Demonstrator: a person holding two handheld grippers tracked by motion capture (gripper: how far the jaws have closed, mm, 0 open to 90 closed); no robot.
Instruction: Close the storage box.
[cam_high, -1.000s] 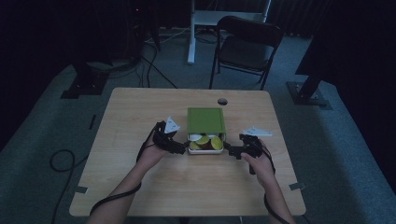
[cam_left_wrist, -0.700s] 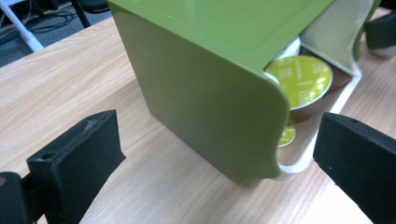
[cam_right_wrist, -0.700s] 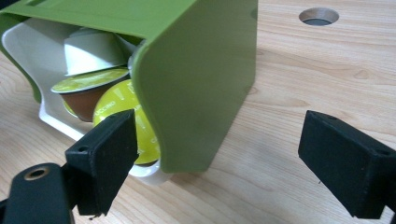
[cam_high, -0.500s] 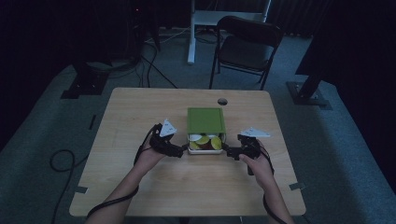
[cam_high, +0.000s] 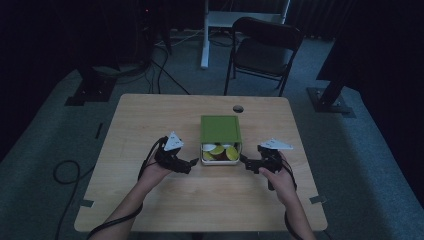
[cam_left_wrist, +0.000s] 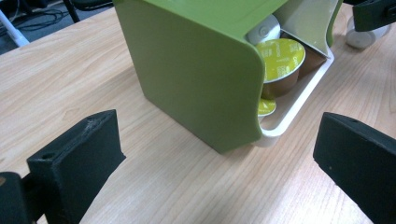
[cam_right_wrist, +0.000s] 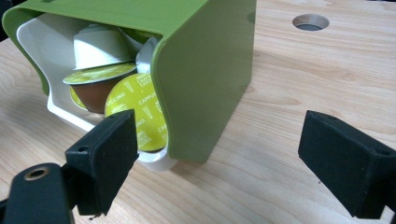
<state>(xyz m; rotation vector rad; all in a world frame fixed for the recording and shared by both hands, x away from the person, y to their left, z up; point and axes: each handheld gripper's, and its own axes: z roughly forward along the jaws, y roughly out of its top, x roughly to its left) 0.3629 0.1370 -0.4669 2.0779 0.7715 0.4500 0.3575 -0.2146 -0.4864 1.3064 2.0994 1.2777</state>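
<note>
A green box (cam_high: 220, 129) stands mid-table, its open front facing me, with a white tray (cam_high: 202, 161) of yellow-lidded coffee capsules (cam_high: 220, 151) inside. My left gripper (cam_high: 192, 164) sits open just left of the tray's front. My right gripper (cam_high: 245, 161) is open just right of it. In the left gripper view the box's side wall (cam_left_wrist: 196, 70) and capsules (cam_left_wrist: 279, 58) lie beyond the open left gripper (cam_left_wrist: 219, 161). In the right gripper view the box (cam_right_wrist: 210, 65) and capsules (cam_right_wrist: 137, 116) lie ahead of the open right gripper (cam_right_wrist: 229, 163). Neither gripper holds anything.
The wooden table (cam_high: 150, 120) has a round cable hole (cam_high: 238, 108) behind the box. A black folding chair (cam_high: 265, 50) stands beyond the far edge. Cables trail on the floor at the left (cam_high: 65, 172).
Both grippers have shifted slightly toward me and lower beside the tray. The box has stayed in place.
</note>
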